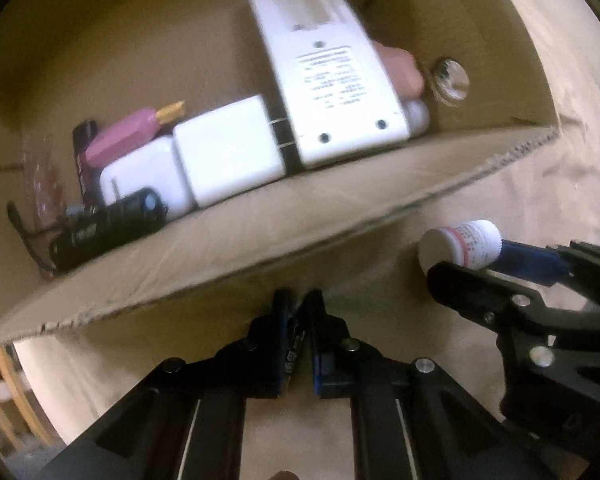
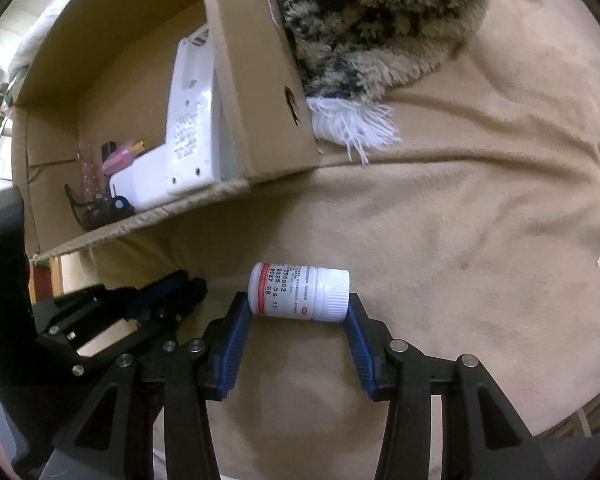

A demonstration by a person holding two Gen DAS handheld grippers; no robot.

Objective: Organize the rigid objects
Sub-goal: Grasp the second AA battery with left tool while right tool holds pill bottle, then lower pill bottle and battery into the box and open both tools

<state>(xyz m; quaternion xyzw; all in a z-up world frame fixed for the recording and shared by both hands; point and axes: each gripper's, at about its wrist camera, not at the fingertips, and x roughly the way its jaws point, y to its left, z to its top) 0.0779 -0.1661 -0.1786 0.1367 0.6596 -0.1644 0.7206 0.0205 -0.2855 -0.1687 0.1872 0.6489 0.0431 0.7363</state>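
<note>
A small white plastic pill bottle (image 2: 300, 294) with a red-banded label and ribbed cap is clamped end to end, lying sideways, between the blue-padded fingers of the right gripper (image 2: 298, 316) above a tan blanket (image 2: 460, 240). The left gripper (image 1: 300, 312) is seen with its jaws pressed together and nothing between them, just outside the near wall of an open brown cardboard box (image 1: 300, 216). Inside the box a long white remote control (image 1: 324, 72), two white square chargers (image 1: 228, 152) and a black flashlight (image 1: 112, 224) are laid.

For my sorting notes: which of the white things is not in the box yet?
The white bottle, on its side between the right hand-held gripper's pads; the others lie in the box.
</note>
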